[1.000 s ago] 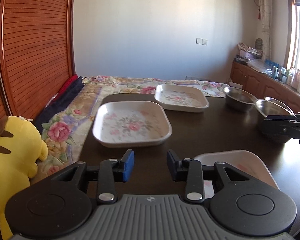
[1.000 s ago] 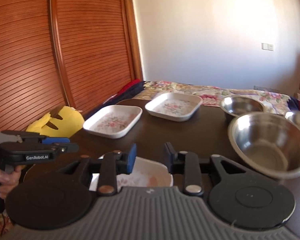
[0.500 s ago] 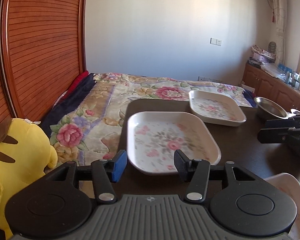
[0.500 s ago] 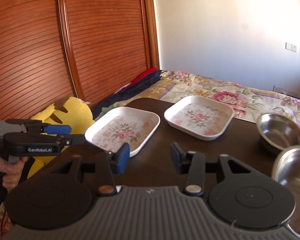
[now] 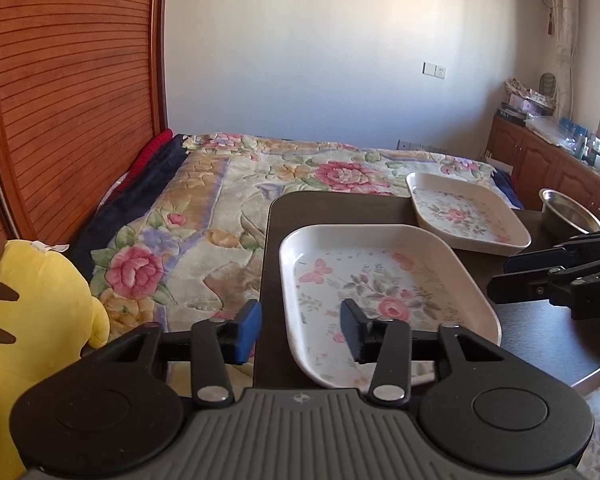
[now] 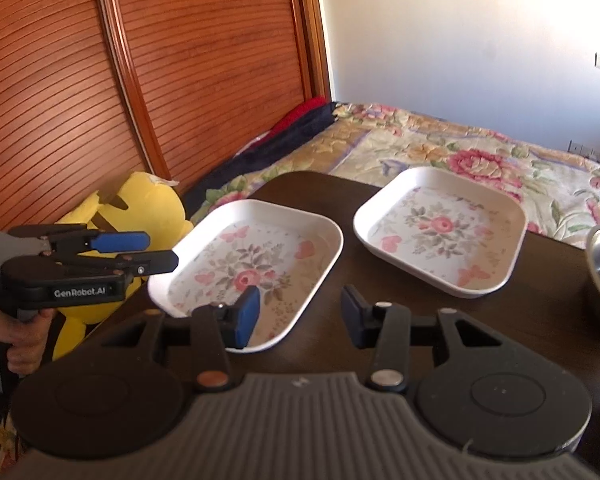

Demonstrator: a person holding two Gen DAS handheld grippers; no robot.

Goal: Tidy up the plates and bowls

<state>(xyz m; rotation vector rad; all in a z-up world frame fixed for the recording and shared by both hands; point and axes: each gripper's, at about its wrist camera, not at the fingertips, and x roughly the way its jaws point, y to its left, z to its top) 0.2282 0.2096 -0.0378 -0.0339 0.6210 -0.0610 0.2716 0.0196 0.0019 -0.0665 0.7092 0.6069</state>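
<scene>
White square floral plates (image 6: pixel 252 264), (image 6: pixel 440 232) lie unstacked, the second at two o'clock; left gripper (image 5: pixel 300 330) closing empty, right gripper (image 6: pixel 296 316) released, empty.

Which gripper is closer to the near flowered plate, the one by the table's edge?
Left. The left gripper hangs over the near plate's outer rim, jaws open and empty. The right gripper sits just short of its opposite edge, also open.

The left gripper (image 5: pixel 300 330), jaws just closing on nothing, hovers over the near floral plate (image 5: pixel 384 284). A second plate (image 5: pixel 466 210) lies at two o'clock.
</scene>
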